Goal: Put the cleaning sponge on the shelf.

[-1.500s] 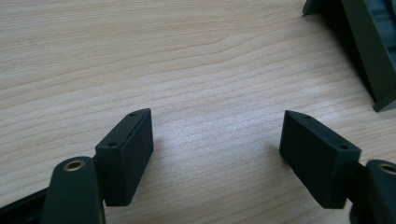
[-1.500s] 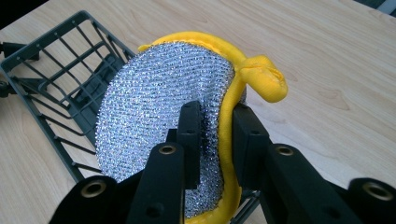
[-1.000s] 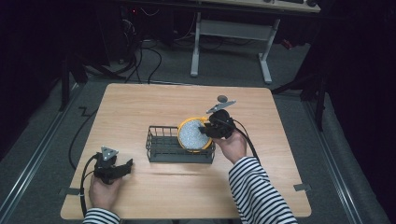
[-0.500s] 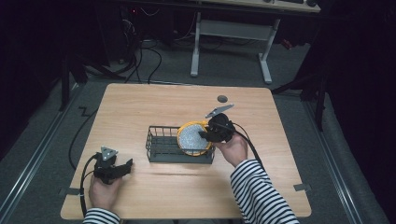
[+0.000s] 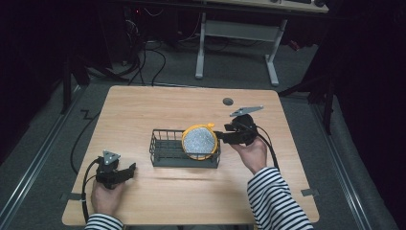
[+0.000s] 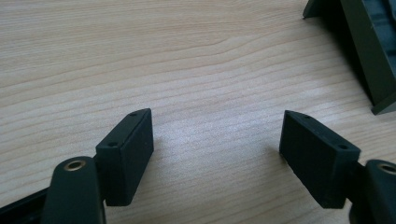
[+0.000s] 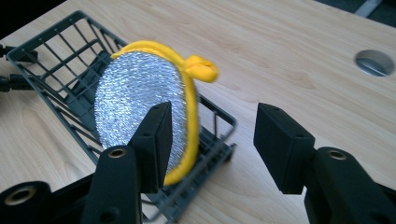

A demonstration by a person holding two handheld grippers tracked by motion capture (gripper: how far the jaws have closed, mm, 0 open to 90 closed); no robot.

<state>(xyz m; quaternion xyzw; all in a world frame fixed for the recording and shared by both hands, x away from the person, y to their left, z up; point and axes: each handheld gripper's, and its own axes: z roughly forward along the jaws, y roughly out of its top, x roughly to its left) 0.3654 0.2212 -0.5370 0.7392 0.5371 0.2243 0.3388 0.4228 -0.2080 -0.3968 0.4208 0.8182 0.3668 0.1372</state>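
— Two grippers are seen at a wooden table (image 5: 143,105), with a dark wire basket (image 5: 165,149) taken as the landmark. What is lodged in it?

— A round scouring pad (image 5: 199,142), silver mesh bound with a yellow rim, is stood on edge at the basket's right end, leaning against the wire wall, a yellow knot (image 7: 201,68) showing at its top.

— How are the jaws set?

— The right gripper (image 5: 227,136), just right of the basket, has just been opening; its jaws are spread, and nothing is pressed between them. The pad sits beyond the left jaw in the right gripper view. The left gripper (image 6: 217,140), well to the basket's left and nearer the table's front edge, is held with jaws wide apart over bare wood.

— How is the pad judged to handle?

— It is judged light, soft and springy, rough enough not to slip. The yellow rim near the knot is judged the best hold.

— What stands in the way?

— The basket's wire wall may snag the mesh. A round metal cap (image 5: 228,101) is set in the table well behind the basket, clear of the work.
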